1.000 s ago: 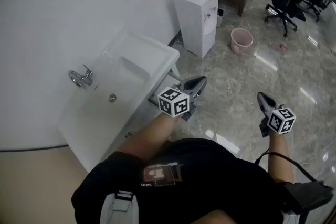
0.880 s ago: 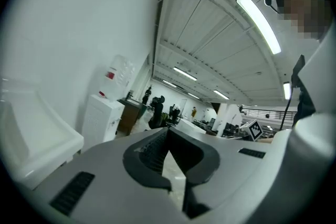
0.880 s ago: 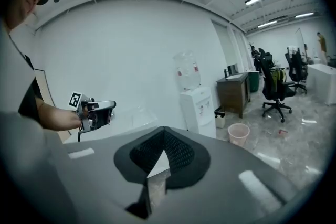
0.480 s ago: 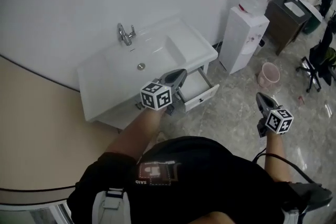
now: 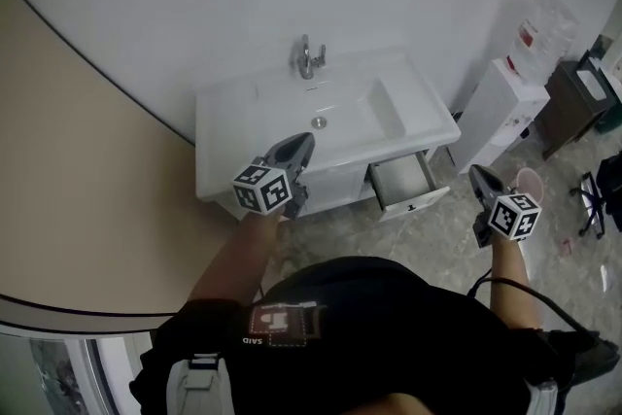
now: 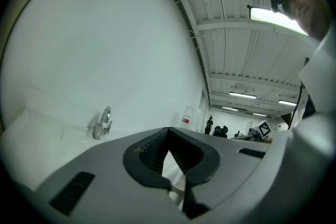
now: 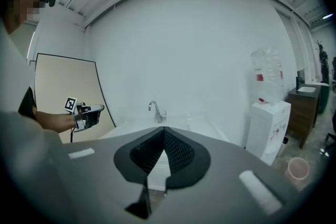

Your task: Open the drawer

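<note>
No plain text reads anywhere. The marker cube (image 5: 262, 189) behind the left gripper (image 5: 301, 145) and the cube (image 5: 512, 216) on the right gripper (image 5: 478, 174) show square codes only. Red label (image 7: 260, 77) on the water bottle (image 7: 268, 68), right of the right gripper: too small. Shirt patch (image 5: 282, 324): print illegible.

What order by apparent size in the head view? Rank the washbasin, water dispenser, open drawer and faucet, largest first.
1. washbasin
2. water dispenser, though it stands farther from the camera
3. open drawer
4. faucet, clearly the smallest
</note>
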### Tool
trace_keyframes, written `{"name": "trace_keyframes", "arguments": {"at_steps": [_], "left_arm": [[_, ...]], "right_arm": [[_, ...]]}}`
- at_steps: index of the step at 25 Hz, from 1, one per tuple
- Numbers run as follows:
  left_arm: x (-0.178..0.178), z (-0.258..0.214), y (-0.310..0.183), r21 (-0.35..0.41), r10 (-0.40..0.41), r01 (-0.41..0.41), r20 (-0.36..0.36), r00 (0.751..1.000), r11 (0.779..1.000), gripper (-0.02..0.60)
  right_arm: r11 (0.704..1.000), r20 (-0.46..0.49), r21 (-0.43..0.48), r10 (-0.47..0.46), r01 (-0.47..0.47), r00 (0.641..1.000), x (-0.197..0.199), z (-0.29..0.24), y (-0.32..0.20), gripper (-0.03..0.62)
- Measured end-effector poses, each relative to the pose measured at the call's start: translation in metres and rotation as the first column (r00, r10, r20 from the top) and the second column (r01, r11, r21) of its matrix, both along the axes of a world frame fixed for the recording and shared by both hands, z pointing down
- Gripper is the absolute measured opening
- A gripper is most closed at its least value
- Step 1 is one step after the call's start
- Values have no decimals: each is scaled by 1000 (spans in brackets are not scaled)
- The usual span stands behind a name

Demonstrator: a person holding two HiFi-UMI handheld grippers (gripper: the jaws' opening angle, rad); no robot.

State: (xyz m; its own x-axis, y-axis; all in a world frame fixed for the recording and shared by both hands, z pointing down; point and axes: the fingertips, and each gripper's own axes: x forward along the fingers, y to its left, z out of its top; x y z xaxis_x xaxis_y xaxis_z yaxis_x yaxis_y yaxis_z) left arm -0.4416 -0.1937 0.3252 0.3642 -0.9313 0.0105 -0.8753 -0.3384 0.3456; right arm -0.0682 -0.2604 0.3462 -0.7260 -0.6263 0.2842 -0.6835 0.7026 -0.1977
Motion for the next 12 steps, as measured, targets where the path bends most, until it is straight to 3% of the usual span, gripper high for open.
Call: {"name": "trace_keyframes", "arguments": {"at_steps": [7,12], "left_arm": [[-144,-15,20,24,-60,60,15,998,998,-2],[-221,-31,21,48,-68,66,31,997,997,-2]], "right_arm": [[996,12,39,-80,80,997,-153,-22,-14,0],[992,24,69,-106,104,994,-242,-37,-26,0]]}}
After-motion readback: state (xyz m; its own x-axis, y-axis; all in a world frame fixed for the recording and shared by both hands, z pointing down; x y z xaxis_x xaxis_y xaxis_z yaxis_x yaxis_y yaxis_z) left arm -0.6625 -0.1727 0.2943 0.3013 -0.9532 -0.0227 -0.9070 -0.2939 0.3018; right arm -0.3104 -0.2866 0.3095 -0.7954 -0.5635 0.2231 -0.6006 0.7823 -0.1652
